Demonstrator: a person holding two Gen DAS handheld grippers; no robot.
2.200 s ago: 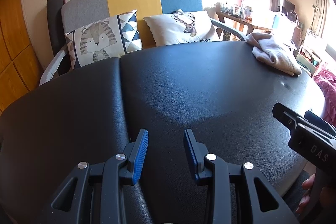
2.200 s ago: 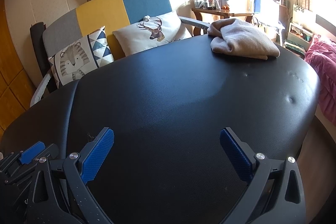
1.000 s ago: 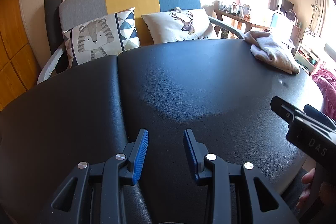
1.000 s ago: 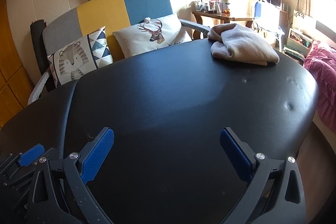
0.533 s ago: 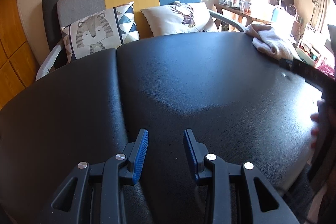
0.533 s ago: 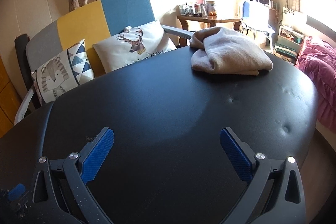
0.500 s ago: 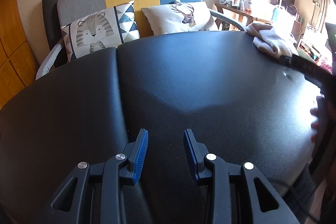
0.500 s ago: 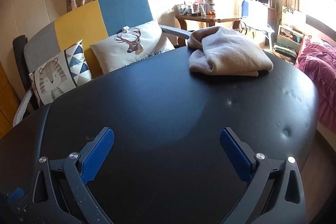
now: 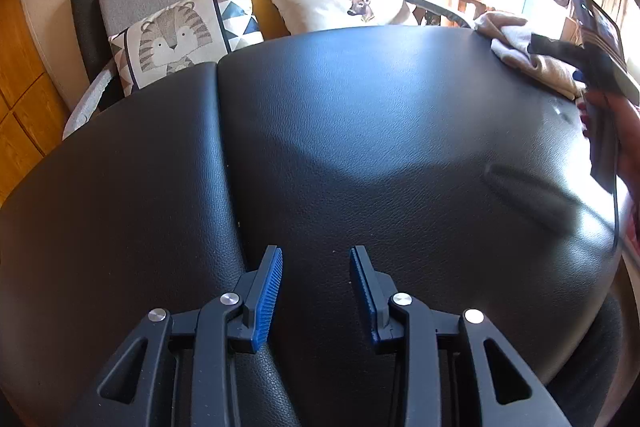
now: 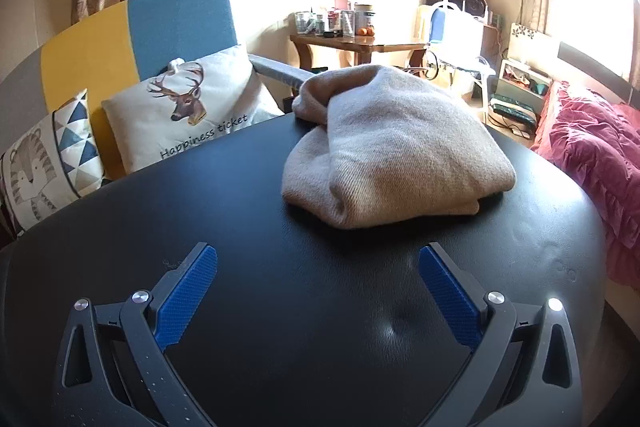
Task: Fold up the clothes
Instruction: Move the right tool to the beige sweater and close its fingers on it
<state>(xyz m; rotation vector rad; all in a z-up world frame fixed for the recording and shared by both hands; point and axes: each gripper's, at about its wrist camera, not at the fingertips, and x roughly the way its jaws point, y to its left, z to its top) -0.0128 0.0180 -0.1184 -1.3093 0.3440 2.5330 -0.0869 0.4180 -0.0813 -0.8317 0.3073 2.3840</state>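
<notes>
I can read only 1 piece of text from here: "Happiness ticket", in dark slanted script along the lower part of the cream deer cushion (image 10: 192, 115) on the sofa, under the printed stag's head. In my left wrist view that same cushion (image 9: 344, 5) is too small to read.
</notes>
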